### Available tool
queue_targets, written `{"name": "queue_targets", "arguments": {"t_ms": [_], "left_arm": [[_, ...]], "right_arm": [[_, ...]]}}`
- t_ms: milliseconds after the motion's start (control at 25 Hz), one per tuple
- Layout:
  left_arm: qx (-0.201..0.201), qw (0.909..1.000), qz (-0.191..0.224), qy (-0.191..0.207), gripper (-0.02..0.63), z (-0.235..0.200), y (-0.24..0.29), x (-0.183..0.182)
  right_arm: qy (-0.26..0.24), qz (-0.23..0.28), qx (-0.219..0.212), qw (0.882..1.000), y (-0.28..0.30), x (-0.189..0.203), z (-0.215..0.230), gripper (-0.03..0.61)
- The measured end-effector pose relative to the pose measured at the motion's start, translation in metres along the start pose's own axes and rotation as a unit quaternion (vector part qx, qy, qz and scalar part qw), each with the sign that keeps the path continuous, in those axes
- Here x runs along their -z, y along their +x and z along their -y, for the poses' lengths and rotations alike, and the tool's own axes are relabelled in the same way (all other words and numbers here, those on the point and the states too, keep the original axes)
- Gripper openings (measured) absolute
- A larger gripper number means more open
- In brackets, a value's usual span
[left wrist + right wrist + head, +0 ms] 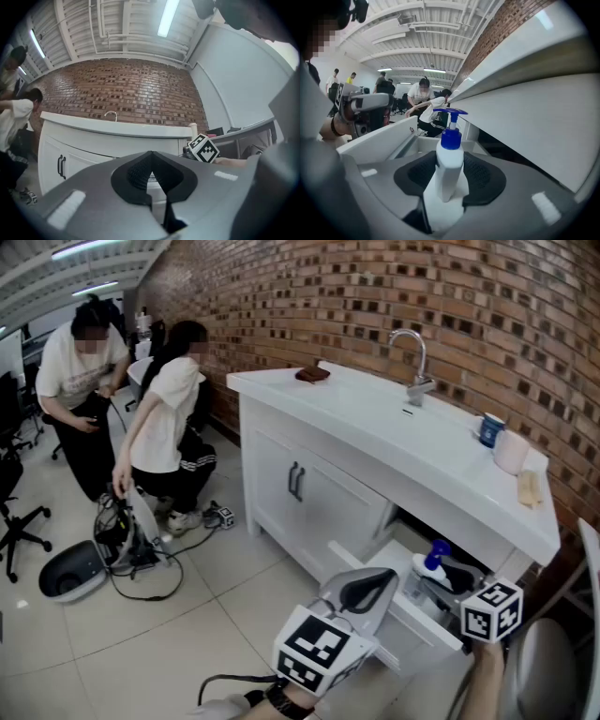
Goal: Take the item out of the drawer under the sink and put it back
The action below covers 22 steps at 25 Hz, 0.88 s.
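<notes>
Pump bottle (449, 164) stands in the open drawer (379, 140) between the right tongs' (450, 183) spread jaws, apparently not yet lifted; left tongs (151, 164) closed, empty.

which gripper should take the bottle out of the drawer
Right. The bottle already stands between the right gripper's jaws inside the drawer; the left gripper is shut and outside it.
</notes>
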State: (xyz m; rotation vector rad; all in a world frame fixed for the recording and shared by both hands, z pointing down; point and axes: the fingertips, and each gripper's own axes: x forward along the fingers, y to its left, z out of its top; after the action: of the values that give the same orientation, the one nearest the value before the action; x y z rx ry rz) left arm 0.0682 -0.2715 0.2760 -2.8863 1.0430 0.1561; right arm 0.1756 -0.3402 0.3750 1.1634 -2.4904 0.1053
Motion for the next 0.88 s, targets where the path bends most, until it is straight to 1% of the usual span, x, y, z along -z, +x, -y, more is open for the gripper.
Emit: {"name": "queue_targets", "arguments": {"t_ms": [80,160,240,320,400,440,520,600,680,760,840,880], "left_arm": [[0.039,0.9989,0.007,-0.026,0.020,0.036,0.009,0.000],[0.061,0.9970,0.010,-0.047,0.020,0.060,0.013,0.002],[0.056,0.9964,0.012,-0.063,0.020,0.063,0.011,0.007],[0.045,0.9958,0.015,-0.078,0.020,0.059,0.008,0.009],[0.048,0.9951,0.013,-0.086,0.020,0.068,0.009,0.012],[0.052,0.9952,0.009,-0.082,0.020,0.075,0.011,0.014],[0.057,0.9966,-0.005,-0.060,0.020,0.087,0.010,0.018],[0.065,0.9970,-0.018,-0.036,0.020,0.100,0.006,0.022],[0.078,0.9964,-0.026,-0.020,0.020,0.113,0.006,0.025],[0.078,0.9964,-0.030,-0.011,0.020,0.114,0.007,0.028],[0.067,0.9973,-0.025,-0.014,0.020,0.104,0.005,0.029],[0.062,0.9976,-0.019,-0.023,0.020,0.098,0.004,0.028]], "right_arm": [[0.020,-0.003,0.051,0.999,-0.051,0.012,0.013,0.183],[0.029,0.017,0.100,0.994,-0.090,0.013,0.024,0.179],[0.030,0.067,0.127,0.989,-0.108,0.005,0.029,0.178],[0.027,0.124,0.147,0.981,-0.120,-0.010,0.029,0.178],[0.028,0.174,0.173,0.969,-0.142,-0.029,0.027,0.178],[0.034,0.201,0.185,0.962,-0.154,-0.039,0.027,0.176],[0.054,0.251,0.194,0.947,-0.172,-0.055,0.024,0.173],[0.067,0.275,0.192,0.940,-0.185,-0.064,0.019,0.172],[0.063,0.275,0.195,0.939,-0.200,-0.068,0.014,0.172],[0.056,0.271,0.200,0.940,-0.208,-0.067,0.012,0.172],[0.056,0.269,0.197,0.941,-0.206,-0.062,0.011,0.172],[0.057,0.269,0.194,0.942,-0.202,-0.059,0.011,0.172]]}}
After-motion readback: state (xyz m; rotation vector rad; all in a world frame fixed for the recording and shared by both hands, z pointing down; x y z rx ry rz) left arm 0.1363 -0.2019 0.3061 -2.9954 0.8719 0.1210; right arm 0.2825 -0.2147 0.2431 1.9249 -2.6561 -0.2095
